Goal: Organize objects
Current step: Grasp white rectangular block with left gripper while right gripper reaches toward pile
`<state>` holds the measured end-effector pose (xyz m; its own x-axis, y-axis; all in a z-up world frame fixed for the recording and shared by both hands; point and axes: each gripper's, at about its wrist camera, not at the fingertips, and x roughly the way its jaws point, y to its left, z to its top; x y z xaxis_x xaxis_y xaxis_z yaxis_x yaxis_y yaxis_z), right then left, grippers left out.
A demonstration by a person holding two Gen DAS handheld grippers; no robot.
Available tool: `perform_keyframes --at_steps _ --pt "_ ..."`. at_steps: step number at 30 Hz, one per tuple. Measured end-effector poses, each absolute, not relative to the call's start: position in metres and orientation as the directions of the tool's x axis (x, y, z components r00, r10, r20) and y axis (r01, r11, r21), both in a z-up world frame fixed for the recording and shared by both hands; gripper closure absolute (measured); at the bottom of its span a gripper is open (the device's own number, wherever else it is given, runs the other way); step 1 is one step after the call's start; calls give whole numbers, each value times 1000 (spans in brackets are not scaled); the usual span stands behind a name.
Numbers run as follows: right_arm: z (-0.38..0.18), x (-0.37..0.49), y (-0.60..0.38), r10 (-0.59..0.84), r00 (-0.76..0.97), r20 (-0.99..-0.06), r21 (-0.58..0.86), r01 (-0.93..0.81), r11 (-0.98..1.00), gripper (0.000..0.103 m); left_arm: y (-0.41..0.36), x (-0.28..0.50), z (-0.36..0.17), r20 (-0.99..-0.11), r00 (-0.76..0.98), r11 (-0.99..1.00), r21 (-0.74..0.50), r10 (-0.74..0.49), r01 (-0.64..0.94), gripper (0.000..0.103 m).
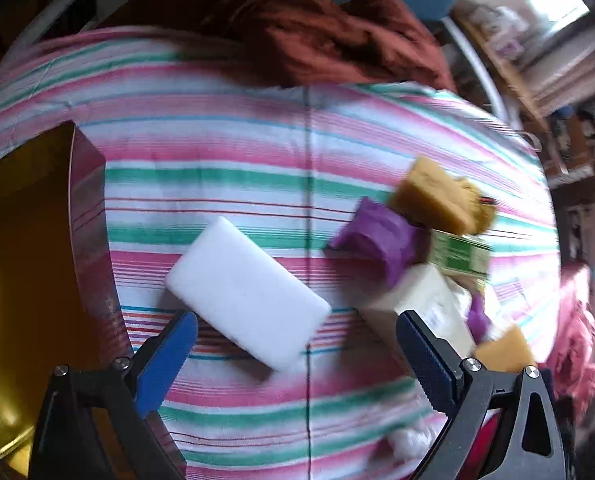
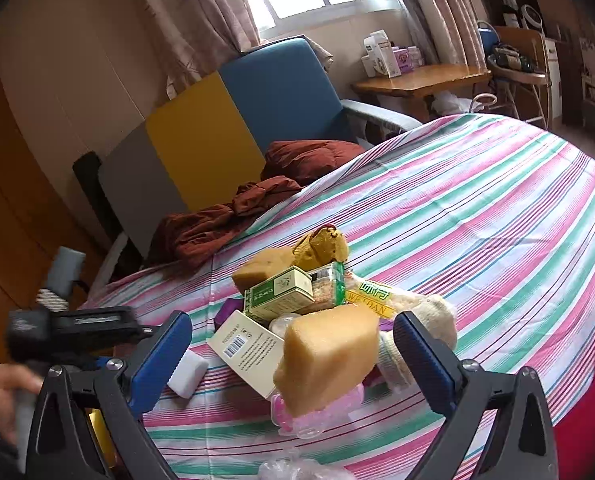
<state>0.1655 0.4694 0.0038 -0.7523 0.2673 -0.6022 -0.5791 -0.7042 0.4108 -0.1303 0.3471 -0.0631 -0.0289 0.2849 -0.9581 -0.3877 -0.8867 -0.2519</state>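
A white foam block lies flat on the striped cloth, just ahead of my open left gripper; nothing is between its fingers. To its right is a pile: a purple wrapper, a yellow sponge, a green box and a cream box. In the right wrist view the same pile shows a large yellow sponge close between the fingers of my open right gripper, a green box, a barcode box and the white block. The sponge sits untouched.
A yellow-lined box with a dark red wall stands at the left of the cloth. A rust-red garment is heaped at the far edge before a blue and yellow chair. A person's hand holds the other gripper at left.
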Motion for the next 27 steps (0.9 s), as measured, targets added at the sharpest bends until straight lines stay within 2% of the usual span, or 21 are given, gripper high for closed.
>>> perform_keyframes --at_steps 7,10,17,24,27 --pt "-1 174 481 230 -776 -587 495 -569 -657 0 341 -135 -87 -977 6 -930 -206 214 -306 3" --pt "-2 176 483 222 -782 -583 513 -566 -645 0 337 -139 -93 -979 0 -940 -198 206 -280 6" --pt "-3 178 484 226 -777 -588 514 -574 -638 0 330 -125 -86 -980 -79 -914 -141 184 -382 23" --pt "-5 177 486 225 -766 -602 512 -586 -628 0 306 -107 -70 -954 -127 -888 -196 270 -416 27" --pt "-7 176 486 220 -757 -615 506 -594 -625 0 308 -99 -63 -950 -160 -856 -160 269 -491 27"
